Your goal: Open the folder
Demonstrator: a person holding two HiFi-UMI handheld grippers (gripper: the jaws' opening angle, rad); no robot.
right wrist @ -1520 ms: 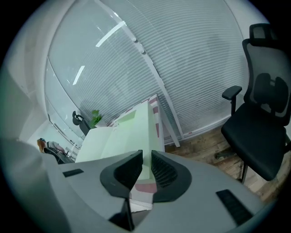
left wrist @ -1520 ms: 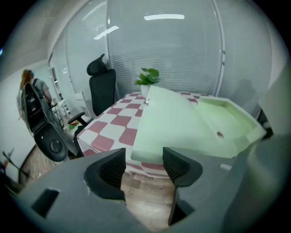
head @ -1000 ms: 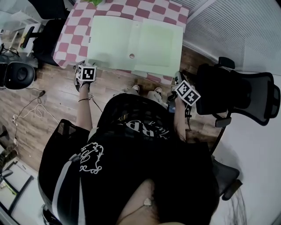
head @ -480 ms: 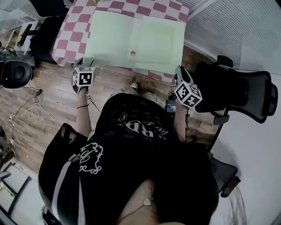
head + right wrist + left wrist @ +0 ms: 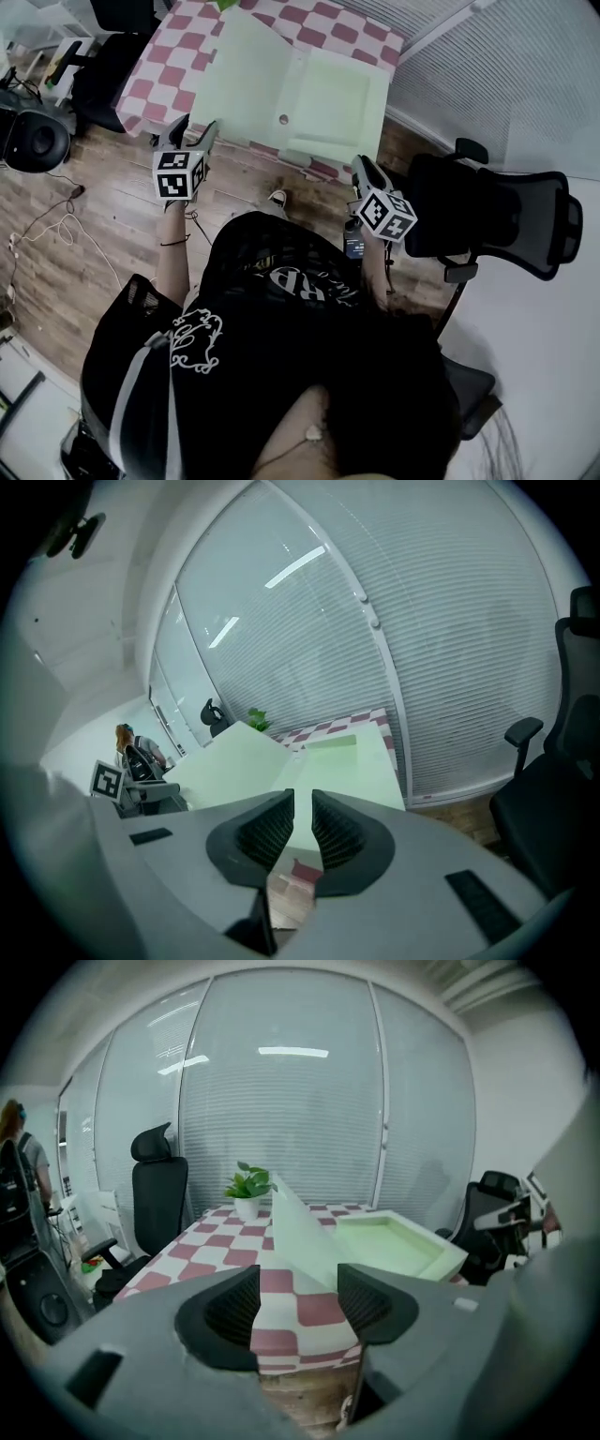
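Status: left gripper (image 5: 192, 131) and right gripper (image 5: 364, 171) have both come up from lap height over the last second. They now sit just off the near edge of the tabletop (image 5: 155, 66), aimed at the folder (image 5: 298, 89) but not touching it. Left jaws stand wide apart with nothing between them, only checked tabletop showing through the gap. Right jaws are nearly together with a thin slit left, and they hold nothing either. Neither gap has changed during the rise. Folder is pale green and lies toward the right half of the tabletop, with its tray (image 5: 337, 94) on the right and its cover (image 5: 248, 75) hinged on the left. Head view a second ago showed that cover as a flat rectangle; now it reads as a skewed panel, but the head has moved too, so that proves little. Left gripper view settles it: cover stands at a slant off the tabletop, not laid flat, with a potted plant (image 5: 248, 1185) behind it. Right gripper view shows the slanted cover from the other side, plus the left gripper's marker cube (image 5: 108, 780) beyond it. My read: folder is already part open and nothing is holding the cover. What's left is probably laying it flat, and the left jaws are the ones set wide enough to take its edge.
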